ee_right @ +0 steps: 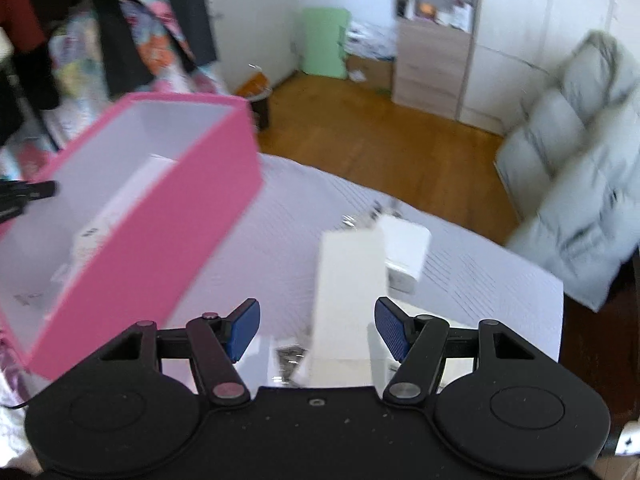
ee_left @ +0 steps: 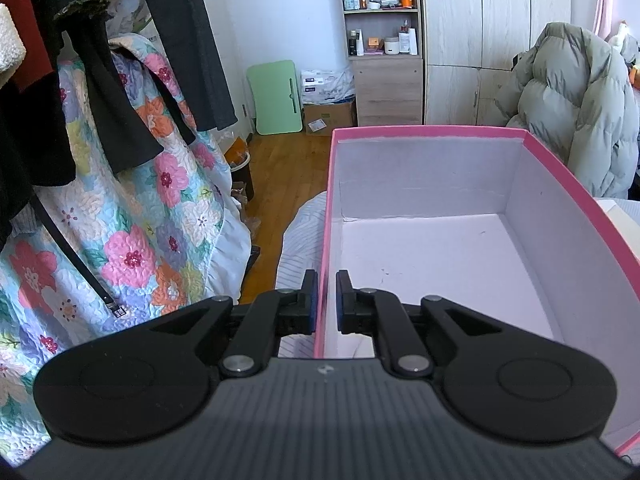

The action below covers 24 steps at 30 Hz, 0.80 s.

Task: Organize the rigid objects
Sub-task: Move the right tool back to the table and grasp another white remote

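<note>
Covering the work surface is a pale bedspread (ee_right: 460, 264) with fine stripes, and beyond its edge lies a wooden floor (ee_right: 380, 136). A floral quilt (ee_left: 132, 216) hangs at the left under dark garments. A shelf unit (ee_left: 380, 20) with bottles stands against the far wall beside a light wood wardrobe (ee_left: 500, 40), and a grey puffer jacket (ee_left: 580, 112) is draped at the right. A pink box (ee_left: 420, 132) with a white interior sits open on the bedspread. The left gripper (ee_left: 327, 300) is clamped on the box's near left wall. The right gripper (ee_right: 317, 330) stands apart above 2 white boxes (ee_right: 348, 280) lying on the bedspread, just right of the pink box; motion blurs this view.
</note>
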### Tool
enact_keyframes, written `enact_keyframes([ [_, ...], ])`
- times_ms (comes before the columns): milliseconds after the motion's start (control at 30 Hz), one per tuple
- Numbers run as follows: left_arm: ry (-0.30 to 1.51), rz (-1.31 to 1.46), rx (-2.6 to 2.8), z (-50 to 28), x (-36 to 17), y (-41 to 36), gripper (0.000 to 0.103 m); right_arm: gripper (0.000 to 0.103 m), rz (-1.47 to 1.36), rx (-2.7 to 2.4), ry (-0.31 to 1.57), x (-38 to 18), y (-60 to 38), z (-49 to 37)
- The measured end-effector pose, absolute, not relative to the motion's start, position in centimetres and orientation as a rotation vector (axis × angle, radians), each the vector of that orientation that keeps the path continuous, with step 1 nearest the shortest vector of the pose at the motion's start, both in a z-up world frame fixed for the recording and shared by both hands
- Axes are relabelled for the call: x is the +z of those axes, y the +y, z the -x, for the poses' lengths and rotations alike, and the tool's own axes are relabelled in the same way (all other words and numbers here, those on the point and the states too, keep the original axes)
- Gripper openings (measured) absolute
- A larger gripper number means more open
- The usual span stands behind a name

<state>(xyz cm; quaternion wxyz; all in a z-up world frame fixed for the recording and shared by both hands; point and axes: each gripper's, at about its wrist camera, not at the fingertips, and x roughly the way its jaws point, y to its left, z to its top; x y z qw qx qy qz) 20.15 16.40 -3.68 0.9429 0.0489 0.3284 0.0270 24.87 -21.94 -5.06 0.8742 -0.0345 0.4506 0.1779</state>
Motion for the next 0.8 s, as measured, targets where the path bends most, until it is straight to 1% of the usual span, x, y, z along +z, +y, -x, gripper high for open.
enact_keyframes([
  [100, 0.669, -0.103, 0.055, -20.2, -3.6, 16.4, 0.008, 0.069, 0.106, 0.336, 0.956, -6.3, -21.3, -26.3],
  [167, 0.670, -0.101, 0.053, -20.2, -3.6, 16.4, 0.008, 0.075, 0.126, 0.332, 0.963, -7.0, -21.0, -26.8],
  [200, 0.670, -0.100, 0.052, -20.2, -3.6, 16.4, 0.008, 0.075, 0.143, 0.327, 0.967, -7.4, -20.7, -27.1],
  [367, 0.670, -0.101, 0.053, -20.2, -3.6, 16.5, 0.008, 0.075, 0.271, 0.289, 0.969, -9.0, -19.1, -28.1],
  [500, 0.670, -0.102, 0.053, -20.2, -3.6, 16.4, 0.008, 0.075, 0.261, 0.278, 0.988, -10.1, -18.9, -29.3],
  [533, 0.669, -0.102, 0.053, -20.2, -3.6, 16.4, 0.008, 0.074, 0.260, 0.264, 0.991, -10.2, -18.8, -29.3],
  [567, 0.669, -0.102, 0.052, -20.2, -3.6, 16.4, 0.008, 0.065, 0.262, 0.251, 0.982, -10.2, -18.9, -29.2],
  [600, 0.669, -0.101, 0.052, -20.2, -3.6, 16.4, 0.008, 0.059, 0.267, 0.236, 0.969, -10.0, -19.0, -29.0],
  [633, 0.670, -0.101, 0.053, -20.2, -3.6, 16.4, 0.008, 0.057, 0.266, 0.240, 0.961, -9.7, -19.1, -28.8],
  [800, 0.670, -0.101, 0.051, -20.2, -3.6, 16.4, 0.008, 0.057, 0.188, 0.294, 0.914, -7.3, -20.0, -26.6],
])
